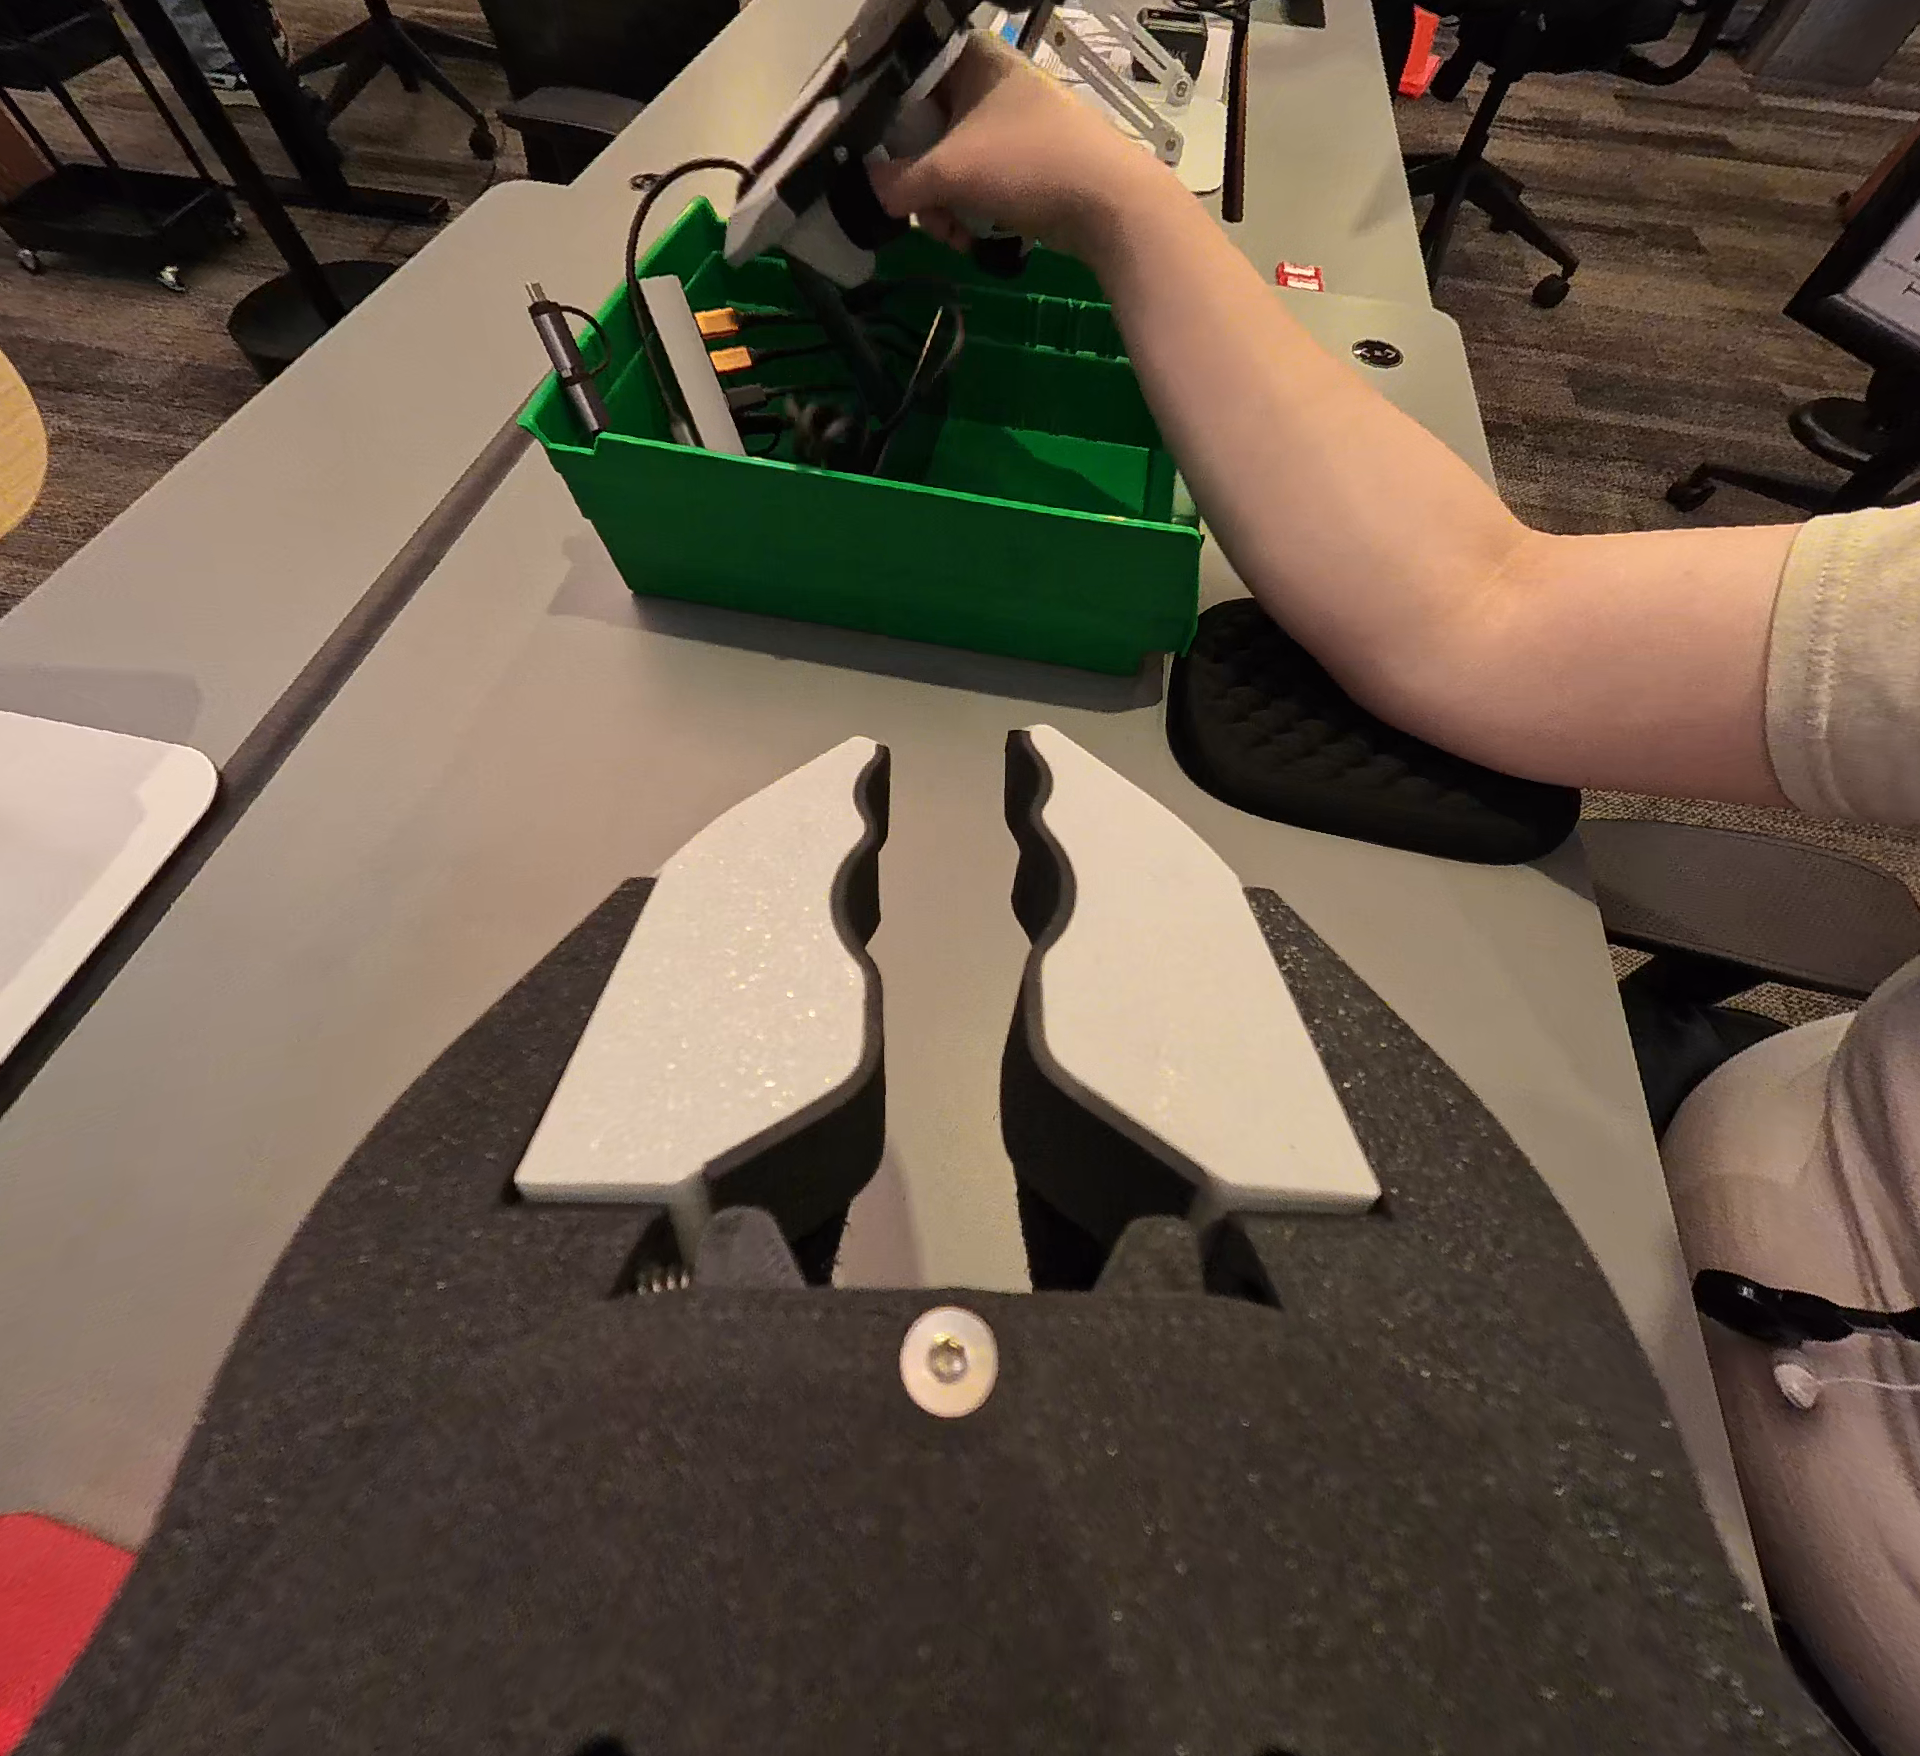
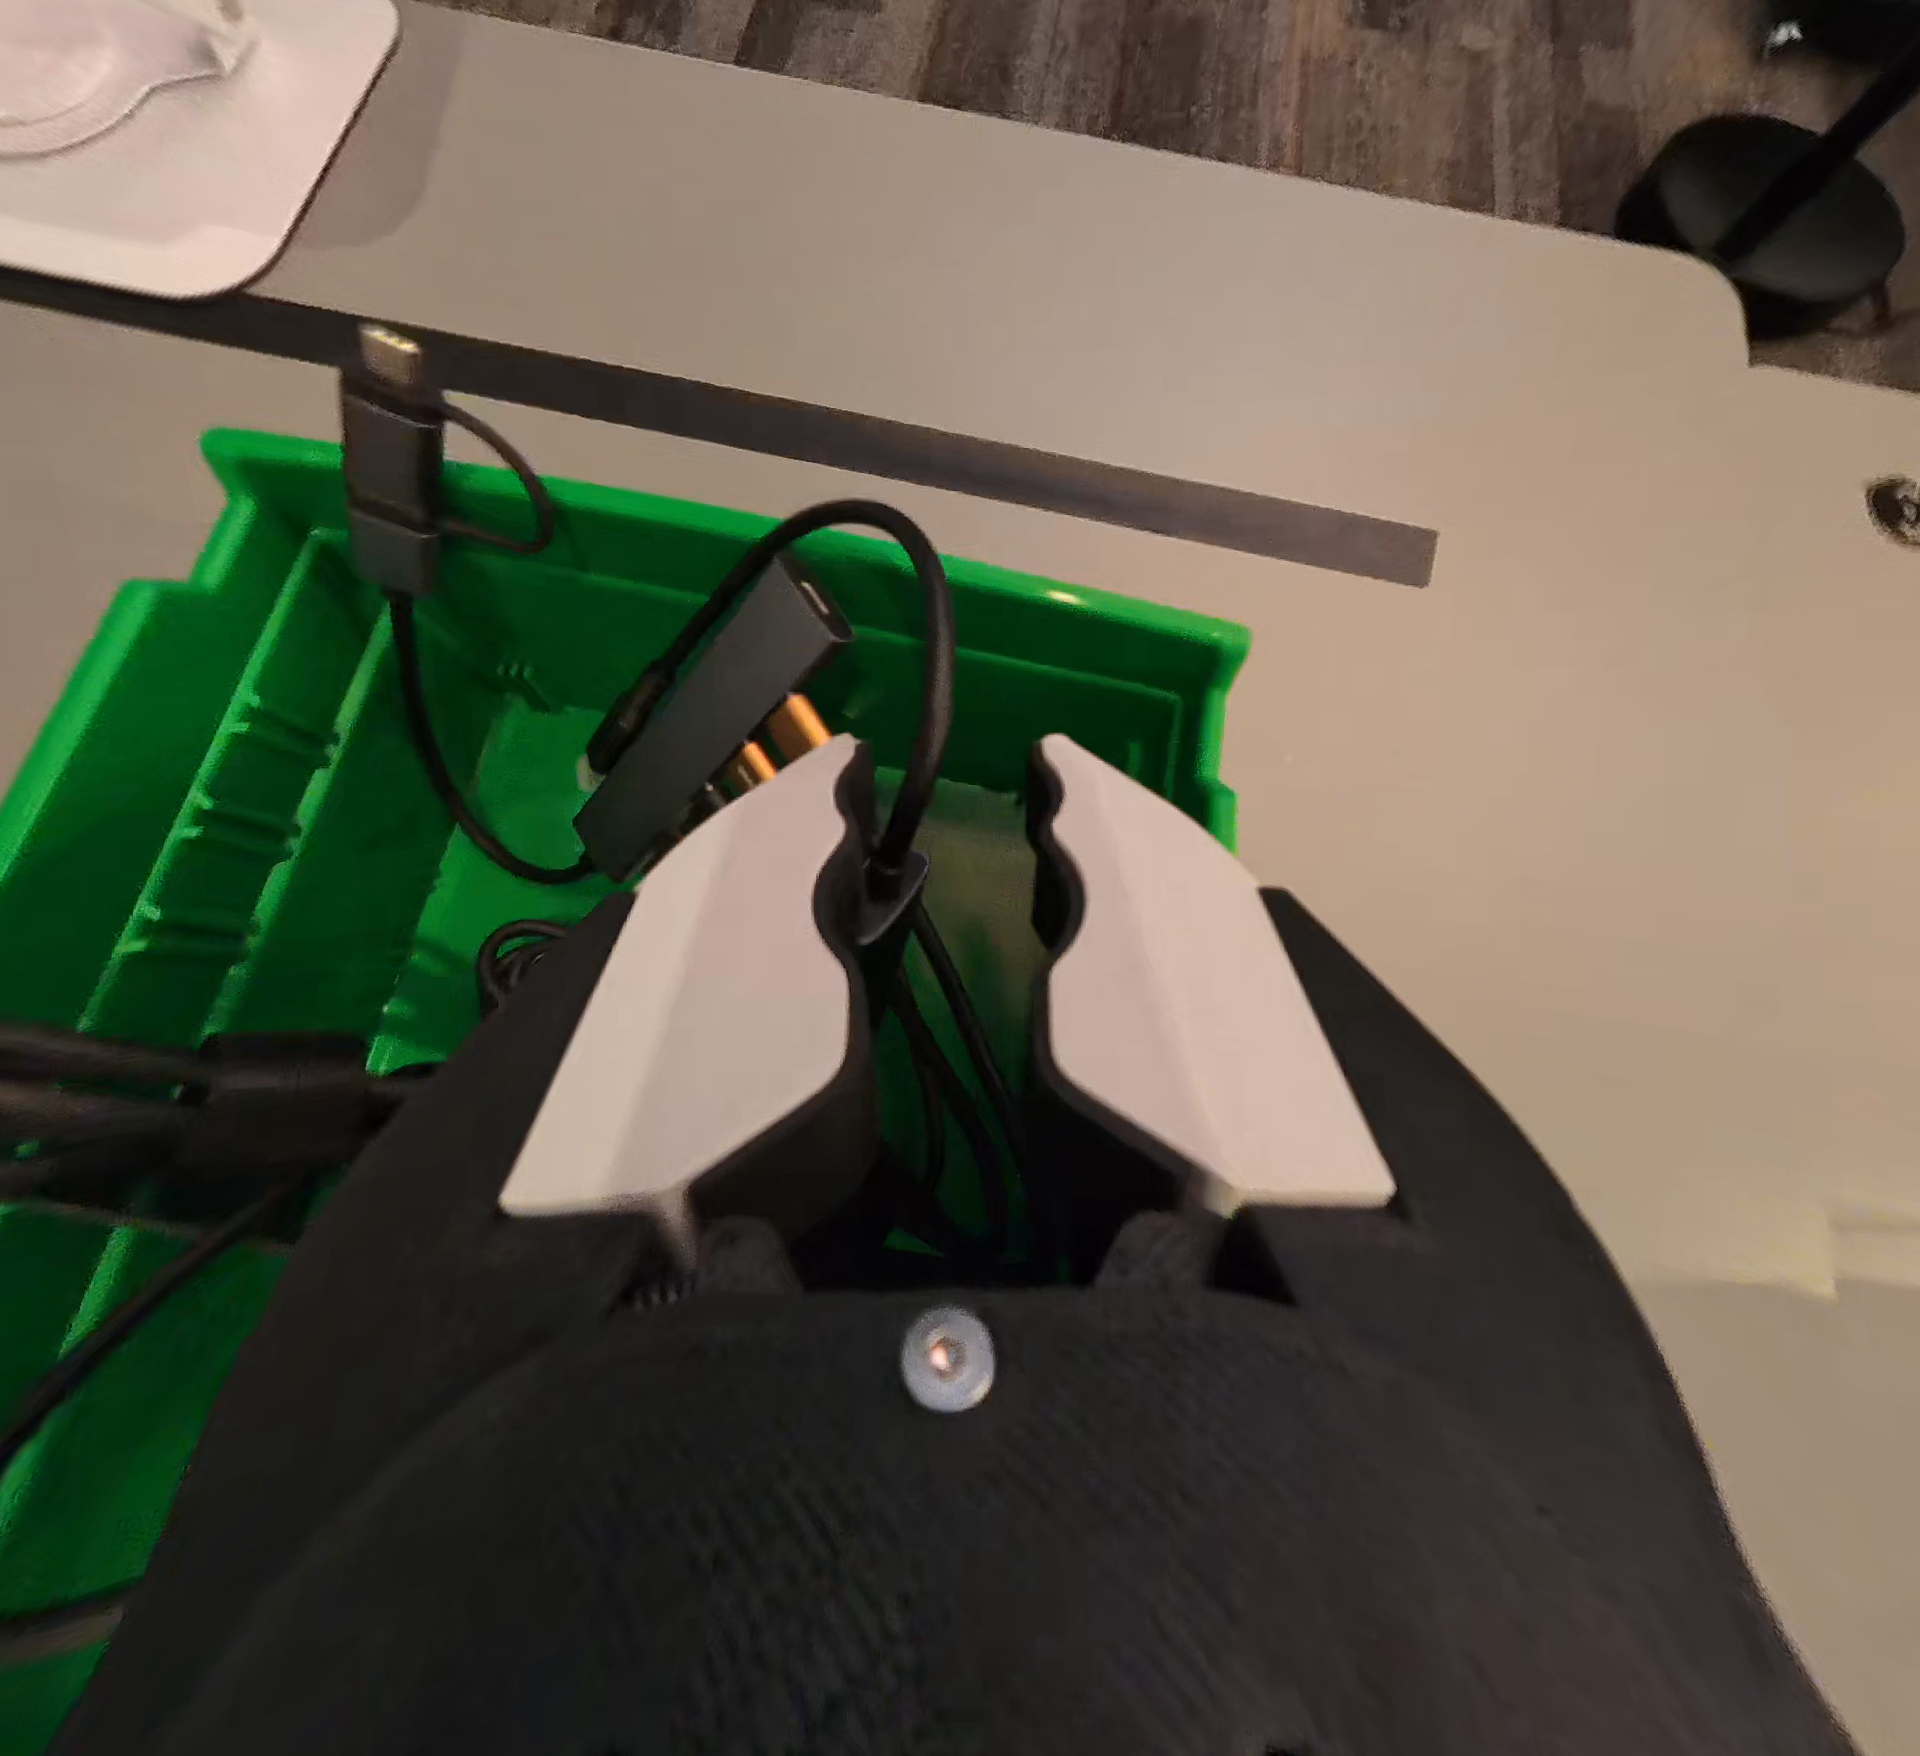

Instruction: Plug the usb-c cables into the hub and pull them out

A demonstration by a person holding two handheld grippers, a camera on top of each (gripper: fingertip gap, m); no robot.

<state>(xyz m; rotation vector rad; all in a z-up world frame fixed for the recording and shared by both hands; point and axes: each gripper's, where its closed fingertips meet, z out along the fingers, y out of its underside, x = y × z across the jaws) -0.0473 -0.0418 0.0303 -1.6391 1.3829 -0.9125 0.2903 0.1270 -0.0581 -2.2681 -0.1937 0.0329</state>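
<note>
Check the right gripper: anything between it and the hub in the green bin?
Yes. A looping black cable crosses between the open jaws of the right gripper, just right of the grey hub. The hub itself shows uncovered.

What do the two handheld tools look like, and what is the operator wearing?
Both the left tool and right tool have pale grey wedge-shaped fingers with wavy black foam pads on a grainy black body with a silver screw. The operator wears a beige short-sleeved shirt.

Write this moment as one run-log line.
left gripper: open, idle above desk | right gripper: open, over green bin | hub: orange plugs inserted
</note>
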